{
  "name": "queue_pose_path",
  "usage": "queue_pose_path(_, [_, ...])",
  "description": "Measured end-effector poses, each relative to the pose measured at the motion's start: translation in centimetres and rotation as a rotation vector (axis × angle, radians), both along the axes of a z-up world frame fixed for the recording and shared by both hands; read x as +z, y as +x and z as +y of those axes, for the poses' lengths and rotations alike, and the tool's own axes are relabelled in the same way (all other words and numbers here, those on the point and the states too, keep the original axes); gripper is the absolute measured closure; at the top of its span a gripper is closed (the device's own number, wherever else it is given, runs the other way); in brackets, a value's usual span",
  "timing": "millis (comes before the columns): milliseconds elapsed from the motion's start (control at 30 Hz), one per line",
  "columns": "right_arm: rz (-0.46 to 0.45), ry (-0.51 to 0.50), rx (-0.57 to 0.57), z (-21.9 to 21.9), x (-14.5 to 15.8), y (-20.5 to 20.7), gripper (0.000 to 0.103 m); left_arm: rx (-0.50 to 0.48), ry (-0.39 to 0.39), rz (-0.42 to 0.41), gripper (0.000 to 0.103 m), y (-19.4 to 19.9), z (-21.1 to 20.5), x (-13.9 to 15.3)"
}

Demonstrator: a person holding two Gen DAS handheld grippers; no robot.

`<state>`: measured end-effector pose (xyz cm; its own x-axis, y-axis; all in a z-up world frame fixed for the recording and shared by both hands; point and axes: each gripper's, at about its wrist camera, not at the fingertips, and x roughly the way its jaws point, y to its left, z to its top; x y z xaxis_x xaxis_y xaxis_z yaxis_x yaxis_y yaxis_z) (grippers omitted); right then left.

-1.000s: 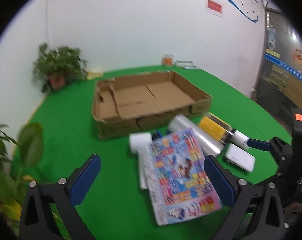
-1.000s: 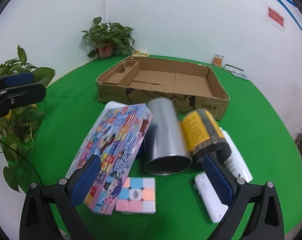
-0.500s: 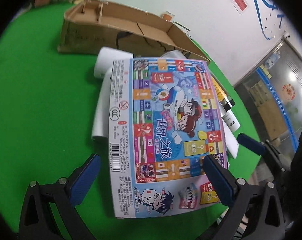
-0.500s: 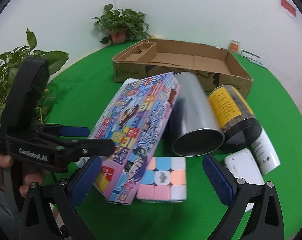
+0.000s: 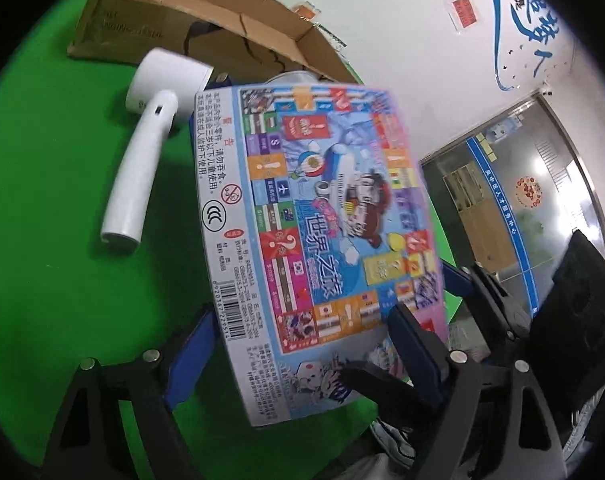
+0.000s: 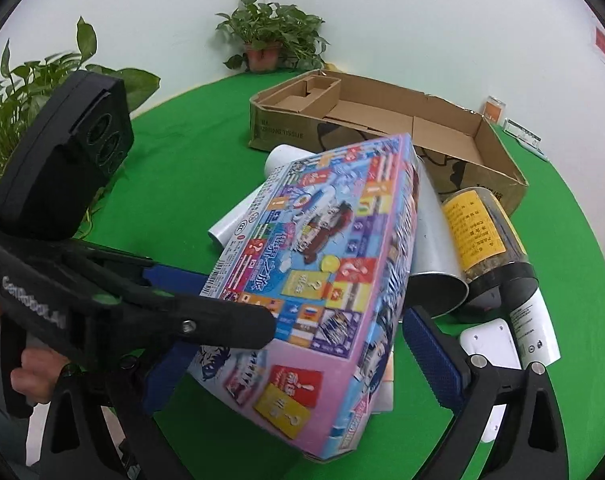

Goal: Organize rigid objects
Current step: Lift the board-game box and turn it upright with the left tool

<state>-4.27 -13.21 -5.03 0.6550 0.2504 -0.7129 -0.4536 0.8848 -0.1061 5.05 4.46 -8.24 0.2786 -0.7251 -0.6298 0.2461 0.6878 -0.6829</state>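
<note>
Left gripper (image 5: 302, 354): jaws are closing around the near end of the game box (image 5: 314, 216); pads are not yet visibly pressing.
Right gripper (image 6: 290, 372): standing spread and empty, its jaws flanking the box's low corner.
Game box position: tilting, leaning on the metal can (image 6: 438, 248) and white handheld device (image 5: 142, 168), in front of the cardboard tray (image 6: 382, 120).
Risk: an end-only grip is inviting sag or twist.
Risk: lifting is likely to set the can and jar (image 6: 482, 240) rolling.
</note>
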Motion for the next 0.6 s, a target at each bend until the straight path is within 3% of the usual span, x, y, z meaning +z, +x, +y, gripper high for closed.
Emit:
queue_pose_path(100, [-0.026,-0.049,-0.001,0.5,0.0,0.1,0.004,0.034,-0.086,0.056,0.018,1.4,1.0,-1.4])
queue_pose_path(200, [-0.040,-0.061,0.014,1.0,0.2,0.0,0.007,0.040,-0.110,0.065,0.015,2.4,1.6,-2.1])
queue_pose_path(333, [-0.089,-0.122,0.036,2.3,0.1,-0.7,0.018,0.030,-0.147,0.102,0.012,3.5,1.7,-3.1])
queue_pose_path(433, [-0.096,-0.169,0.028,2.6,-0.5,-0.5,0.021,0.016,-0.117,0.070,0.012,3.2,1.0,-2.9])
queue_pose_path(533, [-0.058,-0.135,0.002,1.9,-0.6,0.4,0.020,0.025,-0.080,0.047,0.015,2.6,0.8,-2.1])
queue_pose_path(600, [-0.050,-0.124,-0.019,1.6,-0.8,0.8,0.017,0.036,-0.053,0.016,0.026,1.9,0.6,-1.2])
